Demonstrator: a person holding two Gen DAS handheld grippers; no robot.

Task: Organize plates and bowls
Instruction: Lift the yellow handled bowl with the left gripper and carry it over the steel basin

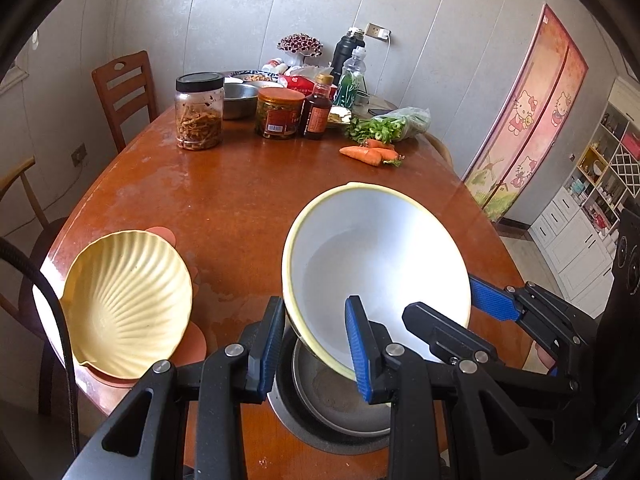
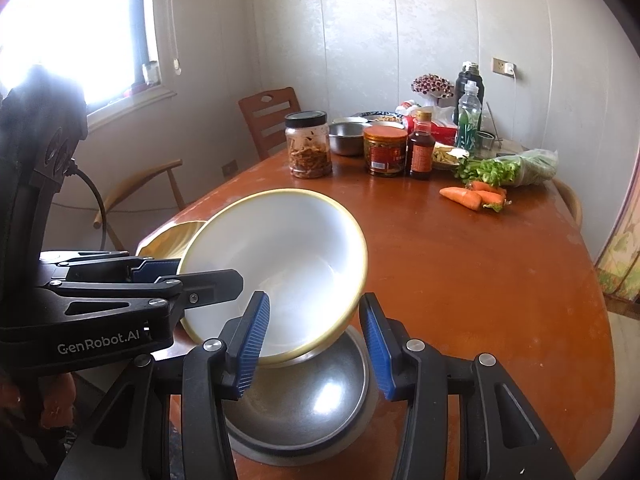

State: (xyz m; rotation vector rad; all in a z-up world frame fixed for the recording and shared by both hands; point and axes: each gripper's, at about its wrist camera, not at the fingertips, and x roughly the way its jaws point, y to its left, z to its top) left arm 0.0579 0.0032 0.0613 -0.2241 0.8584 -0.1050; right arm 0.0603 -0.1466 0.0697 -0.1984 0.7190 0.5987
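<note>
A white bowl with a yellow rim [image 1: 376, 256] [image 2: 280, 260] hangs tilted above the table, carried by both grippers. My left gripper [image 1: 316, 344] is shut on its near rim, one blue pad inside and one outside. My right gripper [image 2: 314, 344] is shut on the rim too, and shows at the bowl's right side [image 1: 466, 308] in the left wrist view. Under the bowl a steel bowl [image 1: 336, 400] [image 2: 304, 400] sits in a dark round recess of the table. A yellow shell-shaped bowl [image 1: 128, 300] [image 2: 172, 236] rests on an orange plate [image 1: 196, 344] at the left.
The brown table [image 1: 240, 200] carries jars [image 1: 199, 112], a sauce bottle [image 1: 318, 108], a steel bowl [image 1: 238, 100], greens [image 1: 392, 122] and carrots [image 1: 368, 154] at its far end. Wooden chairs [image 1: 124, 92] stand on the left. A person's hand [image 2: 56, 404] holds the left gripper.
</note>
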